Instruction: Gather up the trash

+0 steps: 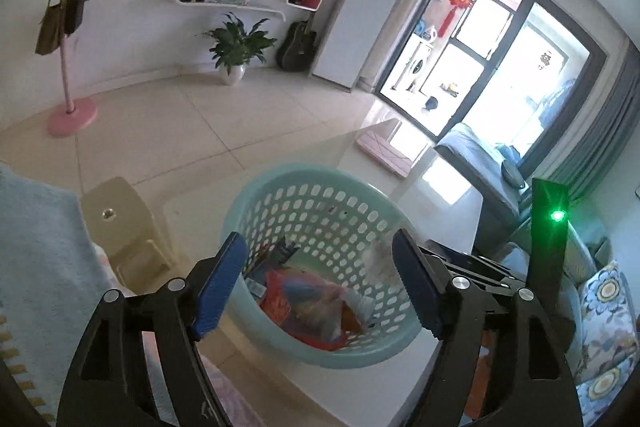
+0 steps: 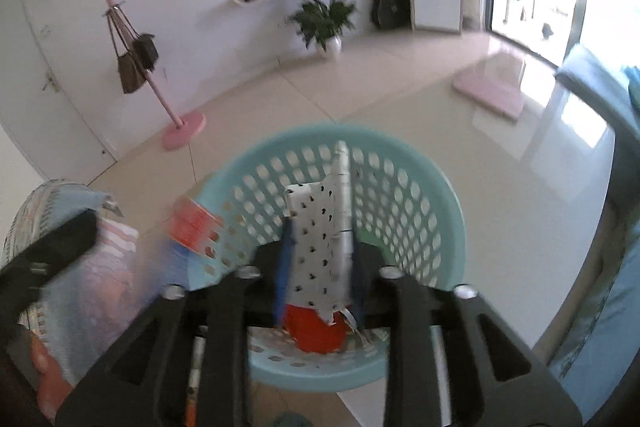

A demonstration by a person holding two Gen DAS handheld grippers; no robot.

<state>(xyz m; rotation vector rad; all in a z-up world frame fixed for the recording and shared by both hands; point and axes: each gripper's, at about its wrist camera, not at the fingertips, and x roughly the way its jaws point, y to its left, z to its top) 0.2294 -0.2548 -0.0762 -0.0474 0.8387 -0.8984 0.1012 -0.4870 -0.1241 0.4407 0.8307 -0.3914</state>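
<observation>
A pale teal perforated basket (image 1: 256,195) stands on a glass table and holds trash: red and orange wrappers (image 1: 304,303) and a dark printed packet (image 1: 280,251). My left gripper (image 1: 320,287) is open and empty, its blue pads spread just above the basket's near rim. In the right wrist view the same basket (image 2: 436,211) lies ahead. My right gripper (image 2: 320,267) is shut on a white wrapper with black spots (image 2: 316,239) and holds it over the basket. A red wrapper (image 2: 316,331) lies inside below it. An orange packet (image 2: 196,227) sits at the basket's left rim.
The glass table's edge (image 1: 360,135) runs past the basket. A beige plastic stool (image 1: 120,223) stands left of it. A light blue cloth (image 1: 36,267) is at the left. A sofa with patterned cushions (image 1: 604,327) is at the right. A pink coat stand (image 1: 72,111) stands on the tiled floor.
</observation>
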